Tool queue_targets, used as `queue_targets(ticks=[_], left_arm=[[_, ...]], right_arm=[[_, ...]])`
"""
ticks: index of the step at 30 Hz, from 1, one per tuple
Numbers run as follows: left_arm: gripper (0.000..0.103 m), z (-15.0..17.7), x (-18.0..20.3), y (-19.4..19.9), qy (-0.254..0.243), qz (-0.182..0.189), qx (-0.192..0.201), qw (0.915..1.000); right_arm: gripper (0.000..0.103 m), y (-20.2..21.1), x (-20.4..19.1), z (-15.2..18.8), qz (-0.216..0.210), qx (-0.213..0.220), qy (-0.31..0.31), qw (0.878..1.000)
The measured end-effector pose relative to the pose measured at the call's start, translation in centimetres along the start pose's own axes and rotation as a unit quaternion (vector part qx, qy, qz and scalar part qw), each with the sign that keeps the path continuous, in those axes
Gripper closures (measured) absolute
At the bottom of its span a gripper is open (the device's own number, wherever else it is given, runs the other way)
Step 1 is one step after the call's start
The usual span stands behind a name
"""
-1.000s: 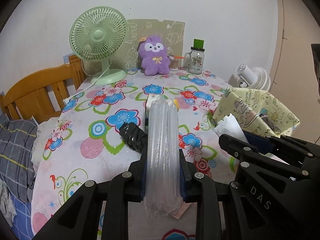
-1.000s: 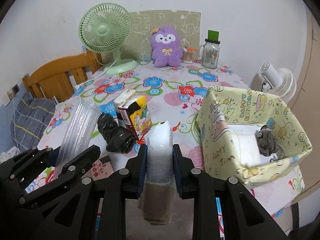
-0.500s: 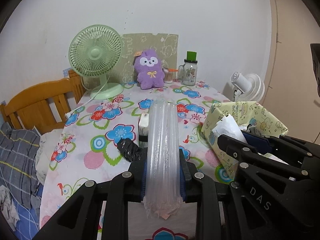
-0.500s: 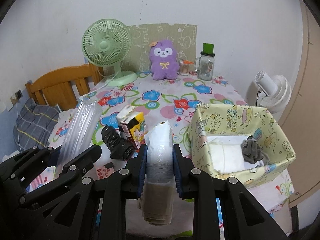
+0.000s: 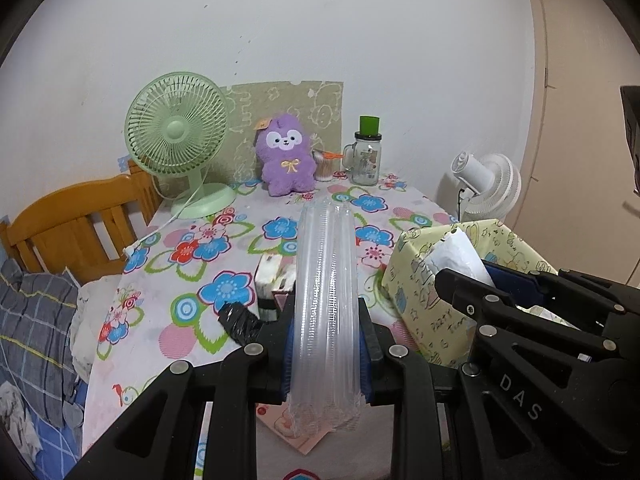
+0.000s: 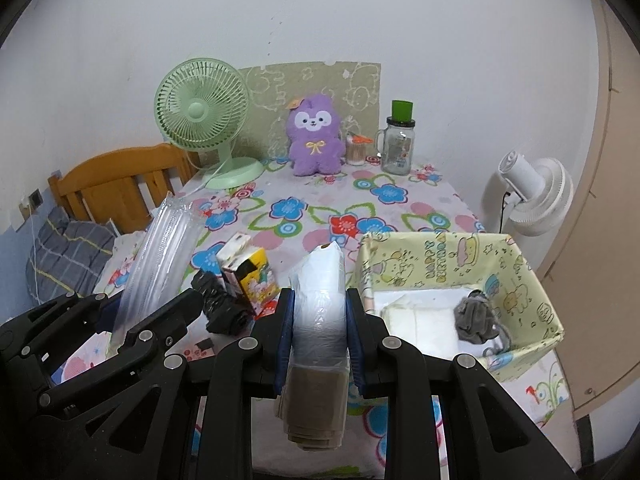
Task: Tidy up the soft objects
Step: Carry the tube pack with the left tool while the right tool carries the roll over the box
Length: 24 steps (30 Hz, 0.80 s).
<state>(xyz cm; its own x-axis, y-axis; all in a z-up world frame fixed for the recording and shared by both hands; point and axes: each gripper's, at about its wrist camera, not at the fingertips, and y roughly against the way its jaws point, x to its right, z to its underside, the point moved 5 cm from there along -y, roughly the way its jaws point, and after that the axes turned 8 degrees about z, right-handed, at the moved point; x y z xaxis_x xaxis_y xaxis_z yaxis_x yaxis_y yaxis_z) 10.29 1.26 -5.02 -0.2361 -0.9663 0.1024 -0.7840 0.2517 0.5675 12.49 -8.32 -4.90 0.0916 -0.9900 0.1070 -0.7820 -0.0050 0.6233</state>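
Since the earlier frame we have lifted both grippers: the table sits lower and farther off in both views, and the box shows more of its inside.

Left wrist view: our left gripper (image 5: 325, 344) pinches a clear sleeve of stacked cups (image 5: 325, 300), held above the flowered table (image 5: 152, 300). The sleeve is slick and long, so it could slide out or swing into the carton (image 5: 269, 280) and black roll (image 5: 240, 322) below.

Right wrist view: our right gripper (image 6: 320, 332) pinches a white bag roll (image 6: 322, 288), up off the table, just left of the box (image 6: 440, 246). The box already holds white packs (image 6: 420, 320) and a grey cloth (image 6: 476, 316), so room is tight. The near wall could catch the roll. The plush (image 6: 316, 136), fan (image 6: 200, 108) and jar (image 6: 398, 144) stand well apart at the back.
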Motion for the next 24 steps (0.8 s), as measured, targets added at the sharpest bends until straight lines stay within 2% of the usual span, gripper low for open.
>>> queue_targets(ticks=[24], left_arm=[[0.078,-2.8,5.4,-3.0,-0.017,0.017,-0.003,0.9997]], right_arm=[[0.075,-0.9,6.5,-1.6,0.018,-0.002,-0.020,1.000]])
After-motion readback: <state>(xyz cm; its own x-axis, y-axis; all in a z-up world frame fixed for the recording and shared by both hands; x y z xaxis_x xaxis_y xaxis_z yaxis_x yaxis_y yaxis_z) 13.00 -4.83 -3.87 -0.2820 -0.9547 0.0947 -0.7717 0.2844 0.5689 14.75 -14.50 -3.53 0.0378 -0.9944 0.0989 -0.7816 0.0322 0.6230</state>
